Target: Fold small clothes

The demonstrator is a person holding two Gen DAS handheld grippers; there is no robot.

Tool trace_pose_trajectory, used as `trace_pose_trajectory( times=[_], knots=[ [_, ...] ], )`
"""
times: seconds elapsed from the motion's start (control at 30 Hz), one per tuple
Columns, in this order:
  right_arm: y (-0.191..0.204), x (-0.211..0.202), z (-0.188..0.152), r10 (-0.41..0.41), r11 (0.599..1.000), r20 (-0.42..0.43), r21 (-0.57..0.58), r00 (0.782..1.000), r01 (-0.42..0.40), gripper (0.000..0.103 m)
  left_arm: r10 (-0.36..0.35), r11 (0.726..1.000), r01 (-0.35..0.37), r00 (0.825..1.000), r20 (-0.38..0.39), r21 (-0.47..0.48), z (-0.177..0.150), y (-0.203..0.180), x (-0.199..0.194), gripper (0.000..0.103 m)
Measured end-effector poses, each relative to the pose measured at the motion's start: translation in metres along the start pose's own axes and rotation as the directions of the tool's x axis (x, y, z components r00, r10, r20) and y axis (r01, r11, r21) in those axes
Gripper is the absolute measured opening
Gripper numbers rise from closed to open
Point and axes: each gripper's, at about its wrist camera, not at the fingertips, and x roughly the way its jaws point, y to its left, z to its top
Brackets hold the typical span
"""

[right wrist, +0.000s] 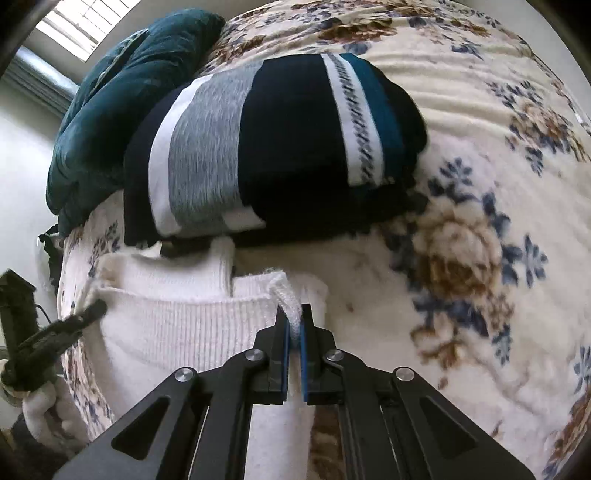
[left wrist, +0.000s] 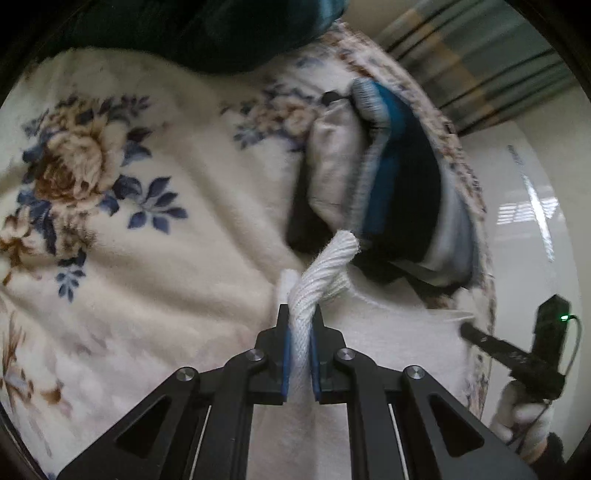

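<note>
A white ribbed knit garment (right wrist: 177, 325) lies on the floral blanket (right wrist: 461, 236) near its edge. In the left wrist view my left gripper (left wrist: 300, 323) is shut on a bunched, twisted corner of the white garment (left wrist: 321, 269). In the right wrist view my right gripper (right wrist: 294, 325) is shut on another corner of its ribbed hem. Each gripper shows in the other's view: the right gripper (left wrist: 467, 328) at the garment's far edge, the left gripper (right wrist: 96, 307) at the garment's left end. Both are held by white-gloved hands (left wrist: 524, 417).
A folded pile of navy, grey, white and teal striped clothes (right wrist: 277, 140) sits just beyond the white garment. A dark teal cushion (right wrist: 122, 99) lies behind it. The blanket's edge (left wrist: 476, 206) drops to a pale glossy floor (left wrist: 528, 236); a window (right wrist: 85, 22) is beyond.
</note>
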Motion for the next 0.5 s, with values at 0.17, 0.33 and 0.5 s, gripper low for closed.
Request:
trace_pose_trajectory(
  times=[0.17, 0.33, 0.5],
  knots=[
    [0.003, 0.055, 0.031, -0.082, 0.997, -0.063, -0.014, 0.995, 0.081, 0.004, -0.021, 0.994, 0.008, 0.993, -0.114, -0.112, 0.013, 0.034, 0.054, 0.007],
    [0.005, 0.084, 0.031, -0.092, 0.995, -0.154, -0.037, 0.984, 0.087, 0.005, -0.099, 0.991, 0.083, 0.983, -0.153, -0.107, 0.008, 0.031, 0.05, 0.018],
    [-0.012, 0.055, 0.019, 0.082, 0.995, -0.17, 0.069, 0.982, -0.071, 0.034, -0.214, 0.967, 0.195, 0.97, -0.112, -0.162, -0.011, 0.039, 0.007, 0.046]
  ],
)
